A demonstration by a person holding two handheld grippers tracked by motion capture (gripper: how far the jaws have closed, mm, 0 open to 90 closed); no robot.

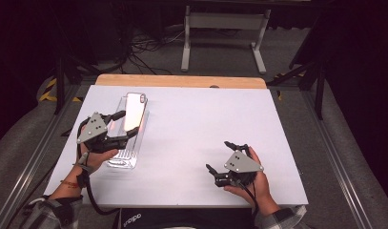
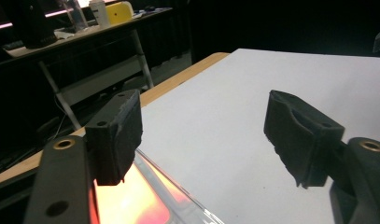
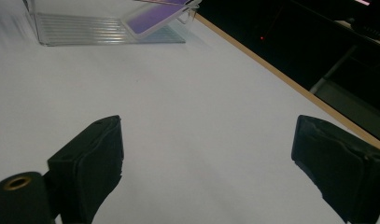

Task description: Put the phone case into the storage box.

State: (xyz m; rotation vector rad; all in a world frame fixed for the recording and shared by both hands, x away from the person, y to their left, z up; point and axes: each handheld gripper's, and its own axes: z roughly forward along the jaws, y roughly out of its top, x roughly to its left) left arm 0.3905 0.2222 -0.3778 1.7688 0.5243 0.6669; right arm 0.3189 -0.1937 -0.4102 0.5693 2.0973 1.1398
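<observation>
A phone [image 1: 134,110] with a shiny, reflective face leans on a clear ribbed plastic stand [image 1: 122,160] at the left of the white table [image 1: 196,124]. My left gripper [image 1: 128,123] is at the phone's near end, open, one finger on each side of it. In the left gripper view its jaws [image 2: 206,140] stand wide apart with bare table between them, and the phone [image 2: 131,200] glows orange under the left finger. My right gripper [image 1: 218,155] rests open at the front right, holding nothing. From the right gripper [image 3: 206,163], the phone [image 3: 155,21] and stand [image 3: 85,28] are far off.
A wooden strip [image 1: 182,81] runs along the table's far edge. Beyond it stand a white-legged frame [image 1: 225,21] and floor cables [image 1: 148,47]. Metal rails flank the table. A side bench with bottles and a yellow object [image 2: 117,11] is off to the left.
</observation>
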